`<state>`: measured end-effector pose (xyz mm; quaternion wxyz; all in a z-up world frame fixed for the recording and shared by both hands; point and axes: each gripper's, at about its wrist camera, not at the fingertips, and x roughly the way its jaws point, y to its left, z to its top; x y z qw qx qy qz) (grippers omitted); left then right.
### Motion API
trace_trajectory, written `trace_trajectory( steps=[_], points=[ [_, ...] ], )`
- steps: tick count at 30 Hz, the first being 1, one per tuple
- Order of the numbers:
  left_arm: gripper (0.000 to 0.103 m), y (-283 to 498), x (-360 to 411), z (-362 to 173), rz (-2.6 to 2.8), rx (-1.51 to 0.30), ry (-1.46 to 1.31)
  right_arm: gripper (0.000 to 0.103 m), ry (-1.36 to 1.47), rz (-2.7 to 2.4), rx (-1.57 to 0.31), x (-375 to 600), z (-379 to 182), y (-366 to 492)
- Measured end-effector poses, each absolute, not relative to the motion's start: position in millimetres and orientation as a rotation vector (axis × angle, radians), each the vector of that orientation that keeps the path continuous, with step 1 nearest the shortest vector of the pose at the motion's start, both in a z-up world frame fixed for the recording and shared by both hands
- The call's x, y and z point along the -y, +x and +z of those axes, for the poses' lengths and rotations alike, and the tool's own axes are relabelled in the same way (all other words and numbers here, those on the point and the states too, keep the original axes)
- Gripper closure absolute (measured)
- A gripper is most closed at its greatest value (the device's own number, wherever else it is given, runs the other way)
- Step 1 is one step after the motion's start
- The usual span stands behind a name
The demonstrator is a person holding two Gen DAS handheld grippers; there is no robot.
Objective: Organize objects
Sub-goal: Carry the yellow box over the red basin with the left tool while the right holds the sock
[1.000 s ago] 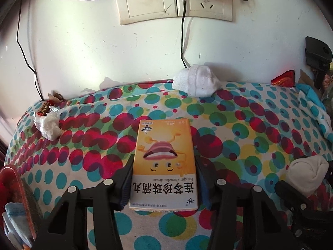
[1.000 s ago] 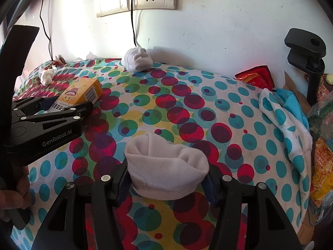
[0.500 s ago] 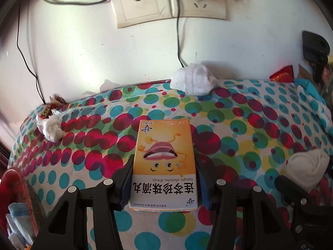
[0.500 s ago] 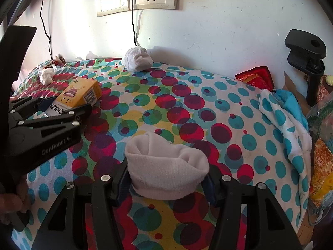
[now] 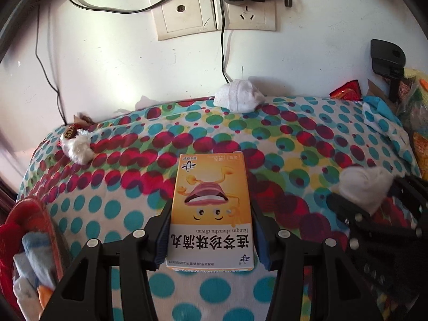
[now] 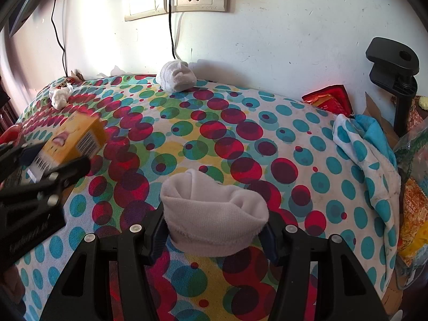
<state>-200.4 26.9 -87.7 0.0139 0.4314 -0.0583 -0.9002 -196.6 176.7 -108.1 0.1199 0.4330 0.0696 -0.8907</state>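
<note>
Left gripper is clamped on the yellow medicine box, pads tight on both long sides. Right gripper squeezes the rolled white sock above the spotted cloth.

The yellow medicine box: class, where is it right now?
The yellow medicine box sits centred in the left wrist view, clamped between the left gripper fingers above the dotted cloth; the right wrist view shows it far left.
</note>
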Motion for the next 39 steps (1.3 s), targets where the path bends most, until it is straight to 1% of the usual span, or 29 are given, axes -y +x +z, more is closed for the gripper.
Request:
trace_trajectory(
  steps=[5, 10, 20, 24, 28, 34, 39],
  points=[
    [0.05, -178.1, -32.1, -90.5, -2.777, 0.254, 1.358, 0.048, 1.265, -2.602, -0.205, -176.7, -108.2, -196.4],
    [0.05, -151.4, -28.8, -90.4, -2.781, 0.211, 1.372, 0.048, 1.263, -2.6, -0.207, -176.6, -108.2, -196.2],
    [0.05, -103.4, -23.9, -81.2, -2.777, 0.297, 1.359, 0.048, 1.262, -2.596, -0.21, -176.4, -107.8, -196.0],
    [0.05, -86.1, -11.9, -70.9, -2.779, 0.274, 1.348, 0.048, 1.261, -2.595, -0.212, -176.6, -107.7, -196.4],
    [0.05, -70.5, -0.6, -60.2, -2.762, 0.306, 1.306, 0.048, 1.26, -2.593, -0.212, -176.5, -107.5, -196.4],
    [0.05, -49.2, 21.6, -44.6, -2.748, 0.305, 1.26, 0.048, 1.259, -2.591, -0.216, -176.4, -107.6, -196.2],
    [0.05, -34.1, 47.2, -37.7, -2.695, 0.281, 1.23, 0.048, 1.258, -2.589, -0.218, -176.4, -107.8, -196.0]
  ],
)
